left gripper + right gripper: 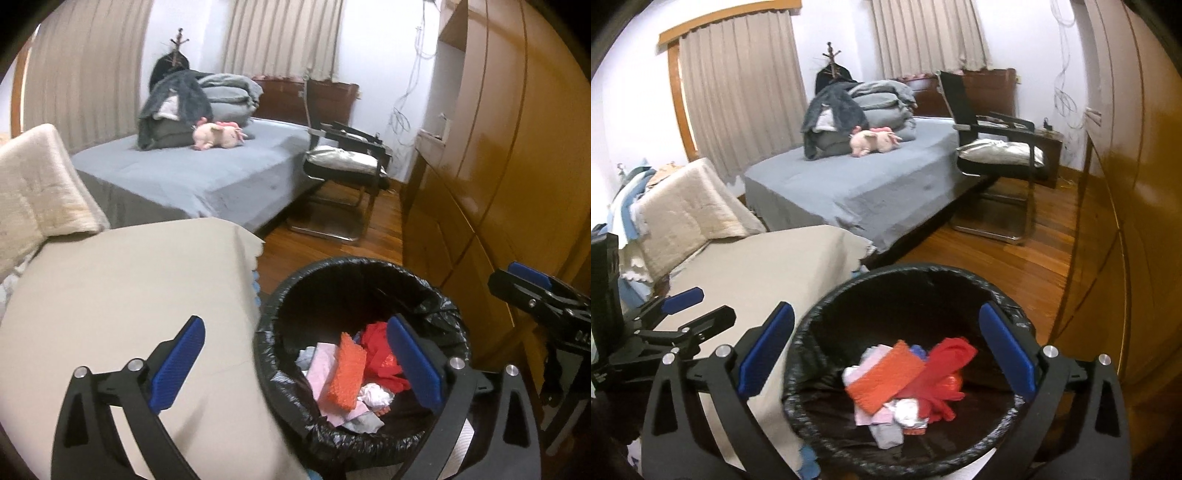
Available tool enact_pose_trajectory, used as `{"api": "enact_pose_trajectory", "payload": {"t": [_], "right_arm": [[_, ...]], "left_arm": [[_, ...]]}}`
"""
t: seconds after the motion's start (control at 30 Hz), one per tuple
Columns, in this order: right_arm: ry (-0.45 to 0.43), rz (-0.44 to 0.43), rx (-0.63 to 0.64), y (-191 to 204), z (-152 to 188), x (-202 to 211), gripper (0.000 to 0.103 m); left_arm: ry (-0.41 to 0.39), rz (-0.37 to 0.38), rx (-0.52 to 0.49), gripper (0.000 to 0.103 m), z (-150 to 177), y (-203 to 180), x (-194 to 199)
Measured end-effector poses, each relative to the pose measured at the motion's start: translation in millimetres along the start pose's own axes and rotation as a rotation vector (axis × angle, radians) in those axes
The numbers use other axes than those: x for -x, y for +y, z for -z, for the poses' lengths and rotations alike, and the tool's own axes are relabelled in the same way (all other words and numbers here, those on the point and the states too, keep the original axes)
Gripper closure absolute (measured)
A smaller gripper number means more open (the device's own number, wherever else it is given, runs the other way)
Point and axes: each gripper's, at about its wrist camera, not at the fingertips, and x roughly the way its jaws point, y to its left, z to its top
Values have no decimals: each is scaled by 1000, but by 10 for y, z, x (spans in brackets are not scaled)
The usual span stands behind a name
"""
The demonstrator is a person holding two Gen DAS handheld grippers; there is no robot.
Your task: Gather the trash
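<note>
Both my grippers hang released above the bin.
Right gripper frames the trash pile inside the black-lined bin; left gripper empty, straddling its rim.

Pink plush toy on bed, chair beside

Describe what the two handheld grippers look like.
Both the left gripper and the right gripper share one build: black plastic frames with curved arms, silver round bolts at the pivots, and flat blue ribbed pads on the fingers. No sleeves or cables show.
</note>
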Motion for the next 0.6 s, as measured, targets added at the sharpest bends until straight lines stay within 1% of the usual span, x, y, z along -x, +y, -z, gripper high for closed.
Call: {"api": "enact_pose_trajectory", "payload": {"t": [0.2, 0.3, 0.6], "right_arm": [[-21, -34, 13, 209, -43, 197, 5], [-21, -41, 21, 282, -35, 257, 5], [-18, -54, 47, 490, -18, 385, 5]], "left_arm": [[-20, -39, 18, 6, 20, 70, 297], [-29, -61, 20, 6, 35, 101, 461], [-57, -107, 19, 6, 65, 101, 783]]}}
